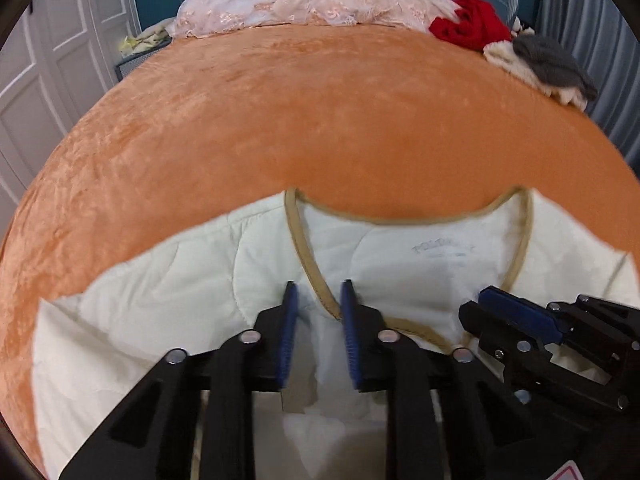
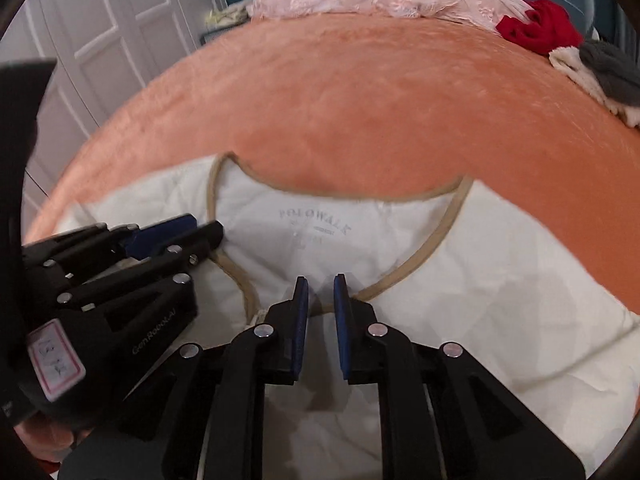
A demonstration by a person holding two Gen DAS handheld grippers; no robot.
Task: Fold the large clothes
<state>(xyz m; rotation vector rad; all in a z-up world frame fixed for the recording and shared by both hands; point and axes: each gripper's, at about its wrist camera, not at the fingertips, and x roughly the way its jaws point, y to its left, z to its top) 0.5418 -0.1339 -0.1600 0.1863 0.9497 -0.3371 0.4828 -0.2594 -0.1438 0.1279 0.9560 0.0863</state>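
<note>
Right now we hold both grippers over the cream quilted jacket on the orange velvet bedspread: left gripper, jaws narrowly apart, straddles its tan-trimmed neckline; right gripper, likewise slightly parted and empty, sits just beside that neckline.

My jacket lies flat on the near part of the bed. A quilt is heaped along its far end, and clothes sit at the far right.
</note>
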